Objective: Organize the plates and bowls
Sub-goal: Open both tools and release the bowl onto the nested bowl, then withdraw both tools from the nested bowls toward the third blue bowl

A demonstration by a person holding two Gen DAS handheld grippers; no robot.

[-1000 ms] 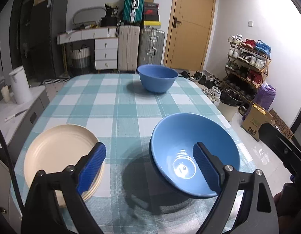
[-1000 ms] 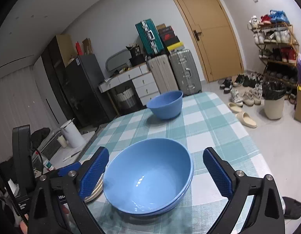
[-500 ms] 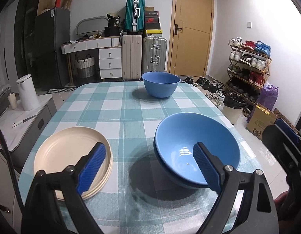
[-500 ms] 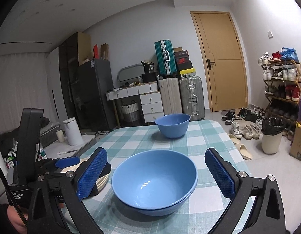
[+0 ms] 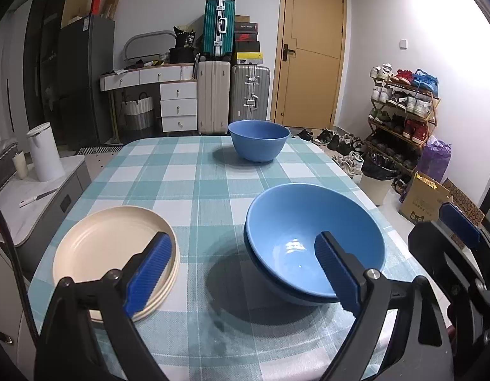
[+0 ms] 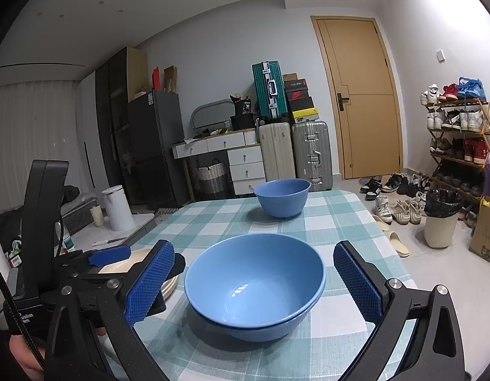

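Two nested blue bowls (image 5: 311, 244) sit near the front right of the checked table; they also show in the right wrist view (image 6: 254, 285). A stack of cream plates (image 5: 108, 247) lies at the front left, and its edge shows in the right wrist view (image 6: 168, 284). A third blue bowl (image 5: 259, 139) stands at the far end, also seen in the right wrist view (image 6: 281, 197). My left gripper (image 5: 241, 273) is open and empty above the table's front. My right gripper (image 6: 254, 282) is open and empty, its fingers wide either side of the nested bowls.
The table (image 5: 181, 174) has a teal checked cloth. A side counter with a white kettle (image 5: 43, 152) stands to the left. A shoe rack (image 5: 403, 111), bin (image 6: 440, 222) and cardboard box (image 5: 426, 200) stand on the right floor. Suitcases (image 5: 232, 95) stand by the far wall.
Both grippers have drawn back and tilted up, so the bowls and plates sit farther ahead. The nested bowls now rest level on the table. Both stay open.
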